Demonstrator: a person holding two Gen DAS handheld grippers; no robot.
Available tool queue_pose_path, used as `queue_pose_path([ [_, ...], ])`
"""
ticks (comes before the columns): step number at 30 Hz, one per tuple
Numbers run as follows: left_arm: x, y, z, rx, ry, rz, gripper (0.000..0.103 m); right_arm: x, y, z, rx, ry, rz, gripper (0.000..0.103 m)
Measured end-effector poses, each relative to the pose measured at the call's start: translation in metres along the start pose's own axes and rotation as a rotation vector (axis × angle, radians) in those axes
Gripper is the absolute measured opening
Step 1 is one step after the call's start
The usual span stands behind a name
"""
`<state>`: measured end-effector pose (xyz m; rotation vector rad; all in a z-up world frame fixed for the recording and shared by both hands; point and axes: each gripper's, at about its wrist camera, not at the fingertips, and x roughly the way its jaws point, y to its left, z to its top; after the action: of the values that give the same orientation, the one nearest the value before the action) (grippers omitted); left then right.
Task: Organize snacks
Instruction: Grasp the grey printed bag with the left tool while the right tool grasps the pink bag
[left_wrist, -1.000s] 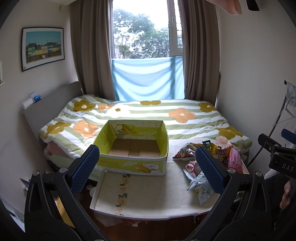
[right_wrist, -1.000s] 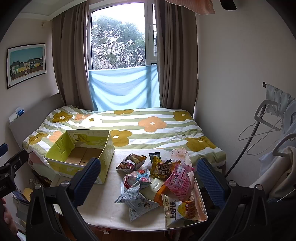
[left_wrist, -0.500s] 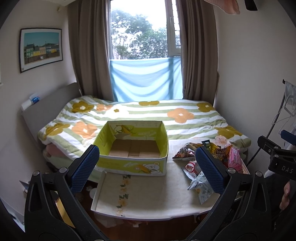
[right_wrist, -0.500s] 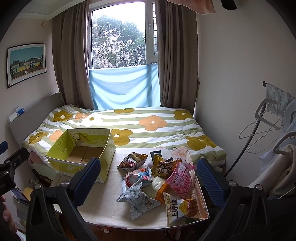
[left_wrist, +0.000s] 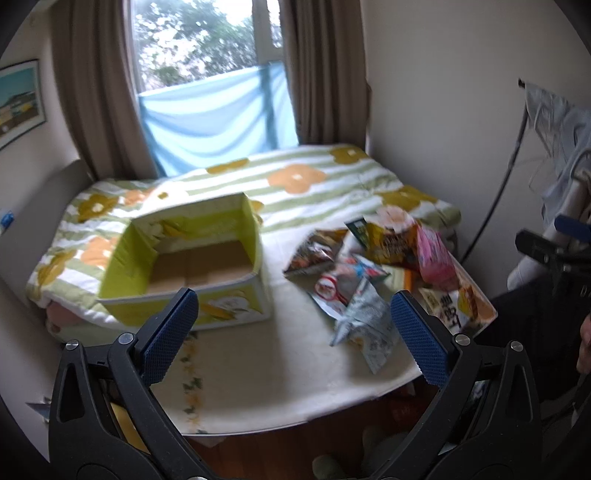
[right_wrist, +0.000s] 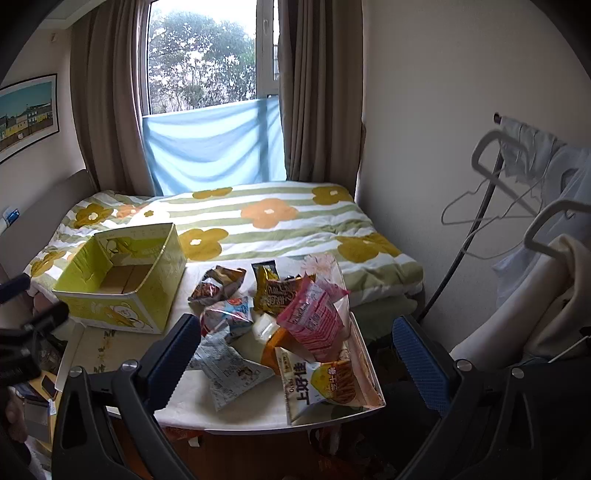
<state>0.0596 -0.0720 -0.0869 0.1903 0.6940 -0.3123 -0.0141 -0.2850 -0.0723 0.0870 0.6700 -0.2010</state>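
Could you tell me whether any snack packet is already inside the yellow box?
No, the yellow box shows only its bare cardboard floor, while the snack packets lie beside it on the table.

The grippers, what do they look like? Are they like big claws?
A bit like claws! Each one, the left gripper and the right gripper, has two black plastic arms with triangle-shaped holes and small silver bolts. The fingers end in dark blue pads with a bumpy, dotted grip texture. No cables show.
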Motion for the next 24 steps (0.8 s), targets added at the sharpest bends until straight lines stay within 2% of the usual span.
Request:
queue_pose_path([
  [5,0.052,-0.030,-0.009,-0.041,0.143,-0.037,0.103,0.041,-0.026,0.001,0.002,0.062,0.040,0.103],
  [10,0.109,-0.051,-0.020,-0.139,0.297,-0.057,0.103,0.095,-0.041,-0.002,-0.007,0.165,0.111,0.103],
  [14,0.150,-0.066,-0.034,-0.255,0.404,-0.069,0.103,0.138,-0.050,-0.011,-0.024,0.252,0.158,0.103],
  [18,0.179,-0.076,-0.045,-0.370,0.463,-0.056,0.103,0.177,-0.060,-0.022,-0.027,0.335,0.204,0.103],
  [24,0.209,-0.076,-0.055,-0.534,0.489,-0.010,0.103,0.210,-0.066,-0.030,-0.070,0.384,0.256,0.103],
])
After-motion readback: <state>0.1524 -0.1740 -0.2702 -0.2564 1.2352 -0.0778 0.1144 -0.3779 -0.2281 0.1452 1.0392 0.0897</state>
